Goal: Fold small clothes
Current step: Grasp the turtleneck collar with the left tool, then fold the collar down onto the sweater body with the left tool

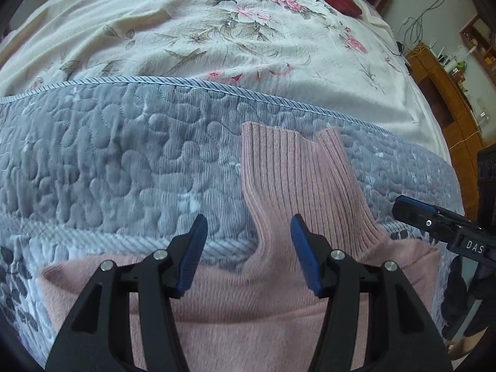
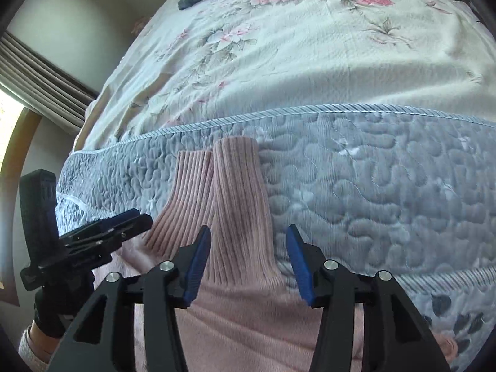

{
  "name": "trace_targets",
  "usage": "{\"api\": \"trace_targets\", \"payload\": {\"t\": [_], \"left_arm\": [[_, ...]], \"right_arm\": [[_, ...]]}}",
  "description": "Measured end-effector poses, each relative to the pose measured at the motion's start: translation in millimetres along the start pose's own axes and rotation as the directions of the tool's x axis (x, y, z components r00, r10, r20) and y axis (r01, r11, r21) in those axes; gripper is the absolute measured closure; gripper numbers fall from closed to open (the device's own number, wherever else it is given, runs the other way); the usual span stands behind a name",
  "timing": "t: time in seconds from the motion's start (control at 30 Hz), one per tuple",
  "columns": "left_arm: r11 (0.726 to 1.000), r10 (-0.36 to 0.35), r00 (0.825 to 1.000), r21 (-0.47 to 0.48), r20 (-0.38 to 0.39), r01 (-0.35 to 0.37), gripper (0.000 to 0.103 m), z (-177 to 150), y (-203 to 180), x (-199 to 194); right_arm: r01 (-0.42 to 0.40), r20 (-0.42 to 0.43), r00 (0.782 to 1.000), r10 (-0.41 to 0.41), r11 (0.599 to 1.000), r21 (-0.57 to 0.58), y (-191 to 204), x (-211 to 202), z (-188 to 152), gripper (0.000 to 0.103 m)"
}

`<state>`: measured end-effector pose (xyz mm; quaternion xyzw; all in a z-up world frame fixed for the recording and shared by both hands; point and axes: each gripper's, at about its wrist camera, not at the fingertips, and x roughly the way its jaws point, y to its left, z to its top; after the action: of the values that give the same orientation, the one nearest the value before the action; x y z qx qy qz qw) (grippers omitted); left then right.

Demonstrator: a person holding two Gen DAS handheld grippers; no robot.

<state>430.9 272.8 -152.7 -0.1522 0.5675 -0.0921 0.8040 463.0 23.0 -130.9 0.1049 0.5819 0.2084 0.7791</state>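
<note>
Pink sweater (image 1: 248, 316) lies flat on the grey quilt (image 1: 124, 161), collar at 12 o'clock, apparently unfolded. Left gripper (image 1: 248, 248) and right gripper (image 2: 248, 254) both gape open, empty.

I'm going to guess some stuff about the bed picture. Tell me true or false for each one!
1. The sweater is pink. True.
2. The sweater lies on a grey quilt. True.
3. The left gripper is squeezing the sweater. False: it is open, its fingers apart with nothing between them.
4. The right gripper is open. True.
5. The flowery blanket covers the sweater. False: it lies farther up the bed, beyond the quilt's edge.
6. The ribbed cuffs hang off the bed. False: they lie flat on the quilt, side by side.
</note>
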Motion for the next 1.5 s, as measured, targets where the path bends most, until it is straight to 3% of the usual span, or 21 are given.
{"api": "trace_targets", "payload": {"t": [0.13,0.27,0.37,0.43,0.47,0.63,0.93,1.13,1.33,1.5], "left_arm": [[1.0,0.006,0.999,0.005,-0.037,-0.006,0.048,12,1,32],[0.999,0.01,1.0,0.04,-0.003,-0.01,0.049,20,-5,45],[0.999,-0.015,1.0,0.047,0.004,0.014,0.074,23,-11,48],[0.998,-0.026,1.0,0.057,0.013,0.025,0.094,21,-14,47],[0.998,-0.029,0.999,0.064,0.025,0.027,0.096,20,-15,44],[0.991,-0.115,0.988,0.077,0.104,0.108,0.096,10,-14,11],[0.946,-0.289,0.938,0.21,0.194,0.248,0.096,-46,-16,-73],[0.931,-0.307,0.937,0.258,0.167,0.259,0.096,-105,-8,-91],[0.936,-0.309,0.948,0.2,0.07,0.29,0.095,-159,18,-76],[0.932,-0.344,0.938,0.138,0.04,0.336,0.094,-190,41,-82]], "right_arm": [[-0.011,-0.018,1.0,0.012,1.0,0.021,-5,33,19,0.052],[-0.036,-0.034,0.999,0.037,0.999,0.033,-8,55,25,0.054],[-0.094,-0.033,0.995,0.095,0.995,0.041,-9,56,24,0.085],[-0.08,-0.012,0.997,0.081,0.997,0.014,-5,49,22,0.086],[-0.076,0.0,0.997,0.076,0.997,-0.006,-3,44,21,0.086],[-0.13,0.072,0.988,0.135,0.989,-0.067,7,5,10,0.086],[-0.195,0.131,0.965,0.229,0.954,-0.229,38,-69,-58,0.086],[-0.184,0.1,0.971,0.218,0.945,-0.27,43,-81,-115,0.085],[-0.154,0.015,0.986,0.164,0.95,-0.271,36,-75,-168,0.079],[-0.176,-0.027,0.984,0.175,0.957,-0.229,23,-88,-203,0.077]]}}
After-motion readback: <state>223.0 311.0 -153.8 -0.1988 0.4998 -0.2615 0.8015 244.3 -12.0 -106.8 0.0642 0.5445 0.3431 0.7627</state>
